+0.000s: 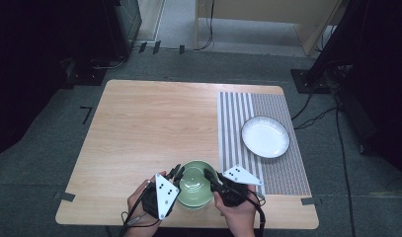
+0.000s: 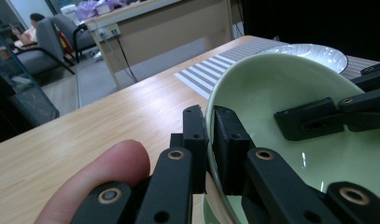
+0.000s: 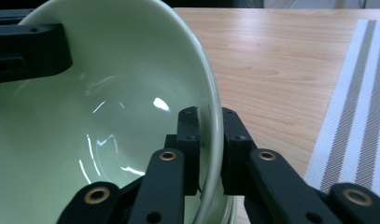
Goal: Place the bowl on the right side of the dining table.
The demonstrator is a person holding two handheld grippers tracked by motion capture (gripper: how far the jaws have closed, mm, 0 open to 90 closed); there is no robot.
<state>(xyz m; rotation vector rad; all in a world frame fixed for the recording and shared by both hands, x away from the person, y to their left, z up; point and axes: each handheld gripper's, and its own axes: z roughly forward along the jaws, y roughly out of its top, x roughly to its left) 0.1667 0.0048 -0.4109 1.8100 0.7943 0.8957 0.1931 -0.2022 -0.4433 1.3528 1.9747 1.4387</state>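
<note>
High view: pale green glazed ceramic bowl (image 1: 195, 183) at near desk (image 1: 154, 128) edge, base hidden. Left hand-held gripper (image 2: 209, 140) and right hand-held gripper (image 3: 210, 140) each clamp opposite rims.

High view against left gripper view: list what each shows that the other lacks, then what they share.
High view alone: the whole wooden table, the grey floor around it, the right gripper's grey plate, and both hands.

Left gripper view alone: a thumb tip beside the left gripper, whose jaws clamp the rim, plus a desk and chairs in the room beyond.

Shared: the green bowl, gripped on opposite sides, the right gripper, the white plate and the striped placemat.
</note>
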